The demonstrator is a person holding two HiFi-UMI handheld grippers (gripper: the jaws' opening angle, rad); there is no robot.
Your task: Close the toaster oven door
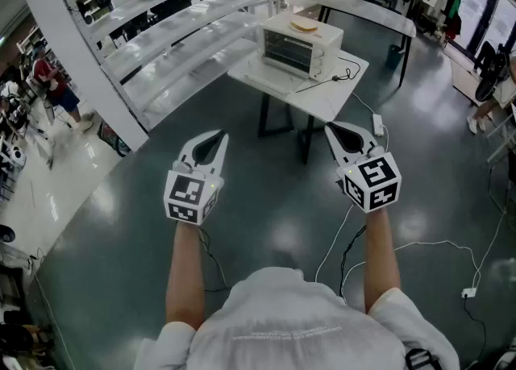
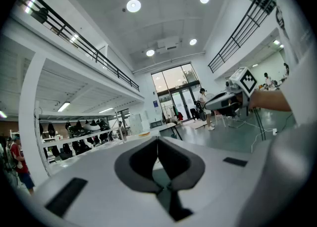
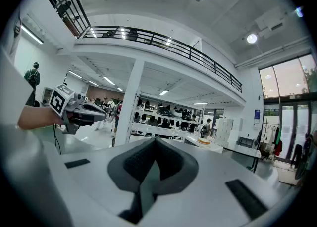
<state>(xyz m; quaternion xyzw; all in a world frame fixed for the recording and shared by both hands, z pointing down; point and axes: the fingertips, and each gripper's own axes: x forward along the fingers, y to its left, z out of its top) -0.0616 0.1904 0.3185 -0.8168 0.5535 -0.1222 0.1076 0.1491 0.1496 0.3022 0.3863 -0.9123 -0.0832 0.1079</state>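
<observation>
The white toaster oven (image 1: 298, 46) stands on a white table (image 1: 343, 82) several steps ahead of me in the head view. Its glass door looks upright against the front, and a flat tan round thing (image 1: 304, 25) lies on top. My left gripper (image 1: 218, 136) and right gripper (image 1: 330, 128) are held side by side at chest height, well short of the table, both pointing toward it. Each is shut with nothing between its jaws. The left gripper view shows the right gripper (image 2: 230, 100) at its right; the right gripper view shows the left gripper (image 3: 74, 110) at its left.
A black cord (image 1: 326, 78) trails from the oven across the tabletop. A white power strip (image 1: 376, 125) and cables (image 1: 347, 239) lie on the dark floor under my right arm. Long white shelves (image 1: 185, 30) run to the left, and a person (image 1: 52, 86) stands far left.
</observation>
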